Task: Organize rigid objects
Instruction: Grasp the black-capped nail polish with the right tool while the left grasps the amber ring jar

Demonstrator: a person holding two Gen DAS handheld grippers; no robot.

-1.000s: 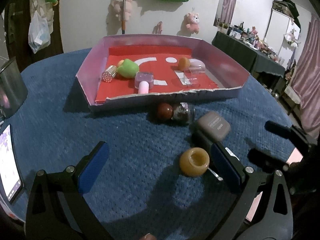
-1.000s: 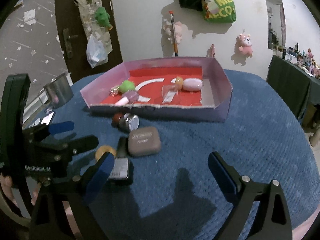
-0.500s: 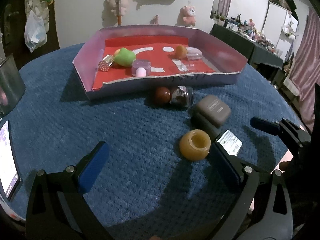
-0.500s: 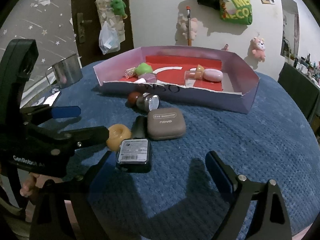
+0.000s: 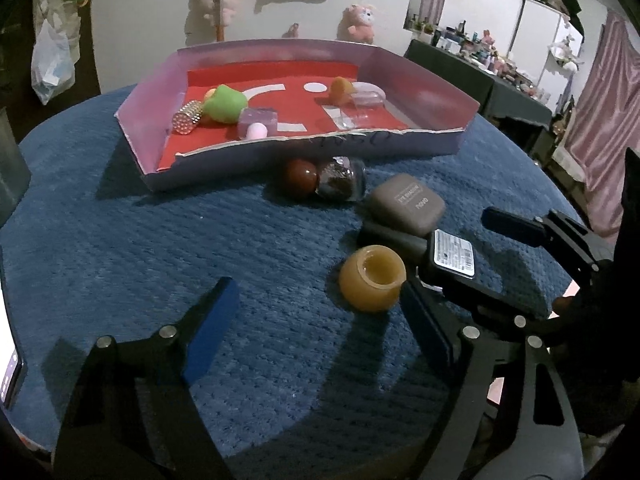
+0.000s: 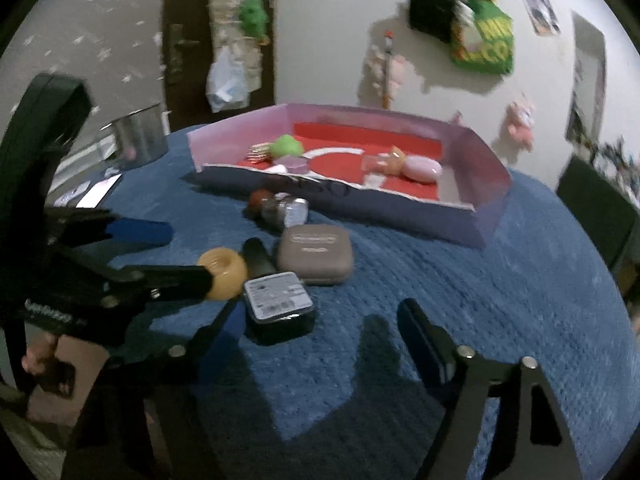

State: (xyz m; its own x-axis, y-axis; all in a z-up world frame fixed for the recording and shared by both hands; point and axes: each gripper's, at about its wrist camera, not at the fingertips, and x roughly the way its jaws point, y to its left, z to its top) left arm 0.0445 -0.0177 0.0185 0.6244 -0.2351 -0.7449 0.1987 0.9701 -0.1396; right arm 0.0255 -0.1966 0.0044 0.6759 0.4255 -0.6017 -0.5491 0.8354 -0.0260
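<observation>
- I am reading the amber pot (image 5: 372, 278) as light, stiff and smooth-sided, so likely to roll or slip; it is sitting upright on the blue tabletop (image 5: 160, 240), mouth up, touching the black boxed item (image 5: 454, 258) beside it; I would be taking it across its round belly, below the rim
- The black boxed item looks flat-sided and rigid, easier to pinch across its side walls; the brown case (image 6: 316, 254) just behind it looks smooth and rounded at the corners
- The pink tray (image 5: 424, 76) is waiting beyond them, several small things already inside
- My left gripper (image 5: 320, 320) is closing from wide, nothing held; the pot is standing just ahead of its right finger, outside the gap
- My right gripper (image 6: 320, 320) is also closing, part open and gripping nothing; the boxed item is lying just ahead of its left finger, contact unclear
</observation>
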